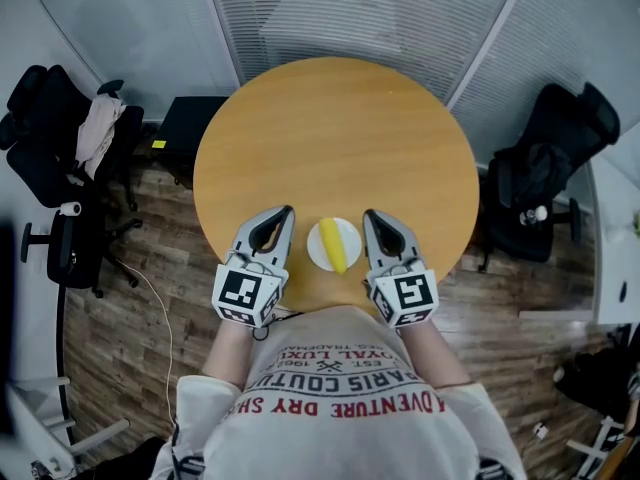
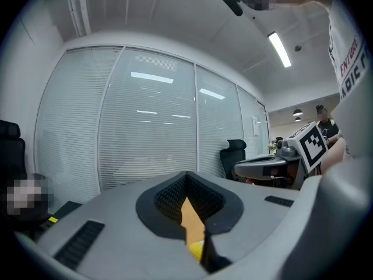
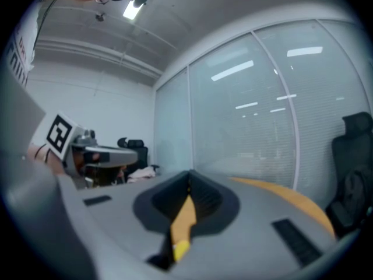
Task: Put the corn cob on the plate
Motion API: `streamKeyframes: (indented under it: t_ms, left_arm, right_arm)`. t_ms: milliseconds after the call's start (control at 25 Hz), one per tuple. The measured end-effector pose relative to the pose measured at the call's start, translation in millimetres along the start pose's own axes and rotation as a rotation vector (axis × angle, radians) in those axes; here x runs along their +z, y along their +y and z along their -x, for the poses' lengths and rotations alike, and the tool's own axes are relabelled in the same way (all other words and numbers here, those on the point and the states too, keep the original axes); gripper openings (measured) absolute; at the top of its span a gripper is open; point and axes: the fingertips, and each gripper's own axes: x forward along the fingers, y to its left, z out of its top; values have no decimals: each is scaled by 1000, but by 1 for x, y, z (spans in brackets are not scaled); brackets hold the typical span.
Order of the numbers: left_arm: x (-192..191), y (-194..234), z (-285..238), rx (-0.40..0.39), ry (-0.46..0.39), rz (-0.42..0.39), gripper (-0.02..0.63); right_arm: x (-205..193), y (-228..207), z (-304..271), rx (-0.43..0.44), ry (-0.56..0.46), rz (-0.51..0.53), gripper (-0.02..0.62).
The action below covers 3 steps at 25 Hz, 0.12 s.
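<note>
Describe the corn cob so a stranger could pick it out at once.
Start at the round wooden table in the middle of the room. At its near edge, between the left gripper and the right gripper, sits a small white plate. The corn cob lies on it, short and bright yellow, the only thing on the plate.

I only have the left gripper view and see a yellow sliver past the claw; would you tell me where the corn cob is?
Observer: The corn cob lies on the white plate, near the front edge of the round table.
Operator: Thank you. Where is the right claw?
Observer: The right claw is beside the plate, opposite the left claw; the plate sits between them.
Operator: Does it hold anything?
Observer: No, its jaws are together, empty.
</note>
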Motion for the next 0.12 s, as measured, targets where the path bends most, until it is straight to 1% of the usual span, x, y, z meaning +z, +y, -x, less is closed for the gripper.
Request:
streamKeyframes:
  t_ms: [120]
  left_arm:
    - [-3, 3, 0, 0, 7, 1, 32]
  right_arm:
    - [-1, -1, -2, -14, -4, 3, 29]
